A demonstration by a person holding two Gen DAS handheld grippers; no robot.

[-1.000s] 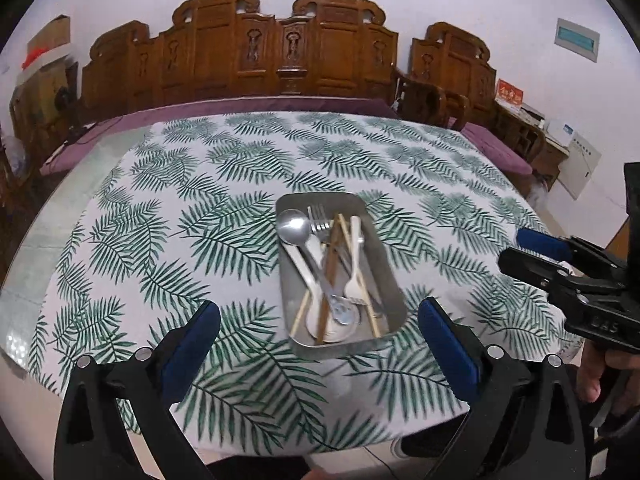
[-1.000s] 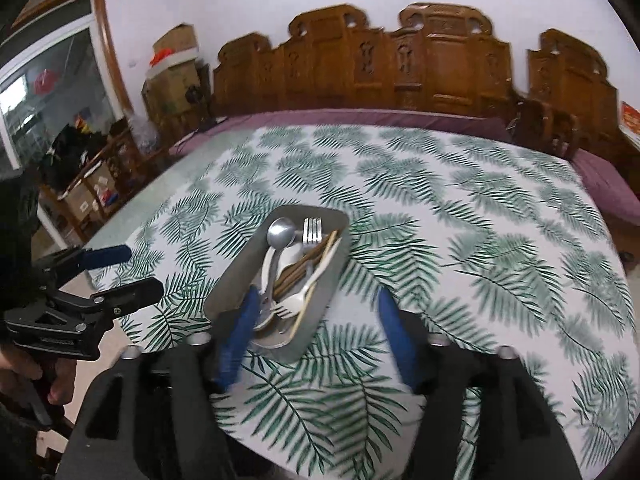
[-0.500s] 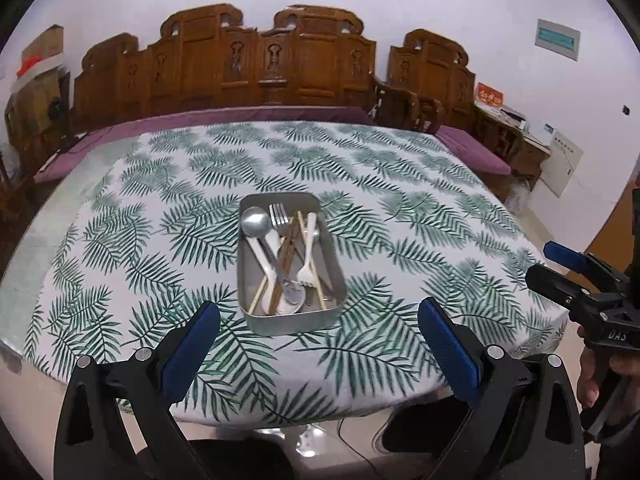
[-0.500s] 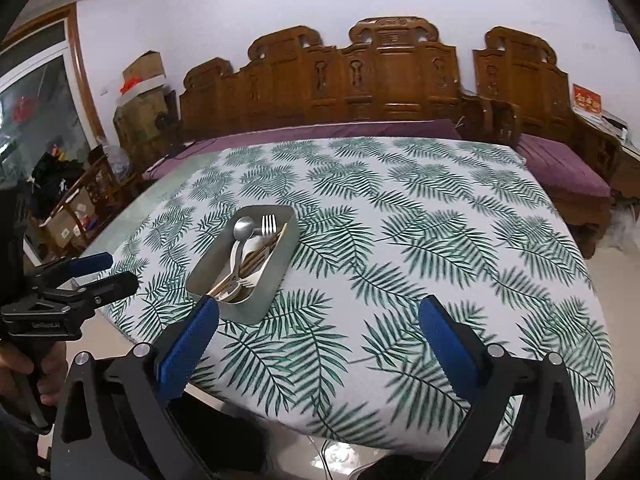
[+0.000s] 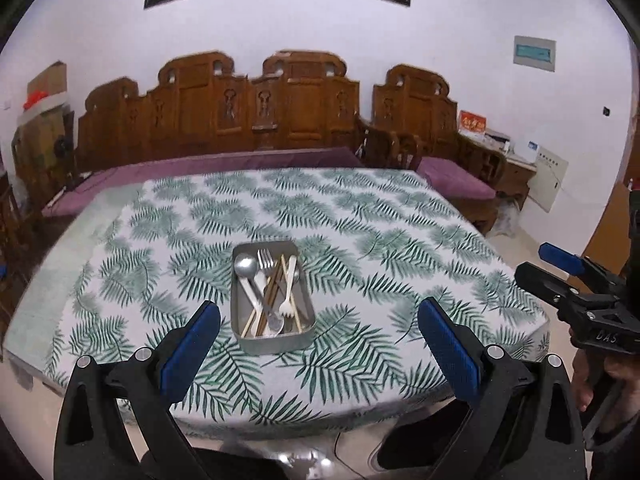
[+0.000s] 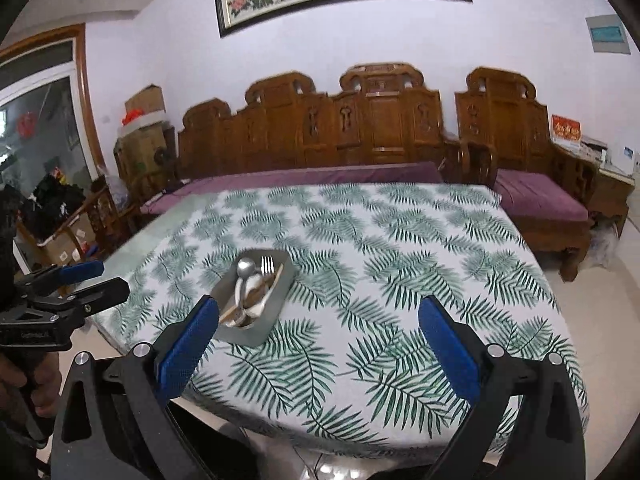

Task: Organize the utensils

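Note:
A metal tray [image 5: 272, 345] sits near the front of the leaf-print table [image 5: 360, 216]. In it lie a metal spoon [image 5: 246, 266], a metal fork [image 5: 265, 258], a white plastic fork [image 5: 289, 308] and wooden chopsticks [image 5: 274, 288], crossed over each other. My left gripper [image 5: 318, 322] hangs open off the table's front edge, short of the tray, with nothing between its fingers. The right gripper [image 6: 319, 312] is wide open and empty too, back from the table, with the tray [image 6: 256, 332] ahead to its left. Each gripper shows in the other's view: right gripper [image 5: 534, 260], left gripper [image 6: 114, 276].
A carved wooden bench [image 5: 260, 120] with purple cushions runs behind the table, and a matching chair [image 6: 520, 152] stands at the right. Boxes and clutter [image 6: 60, 216] fill the left by a window. A hand [image 5: 592, 376] holds the right gripper's handle. Tiled floor lies below the table edge.
Both grippers have drawn back and up from the table, so the tray looks smaller and farther off. The right gripper's jaws have spread from beside the tray's near end to full width.

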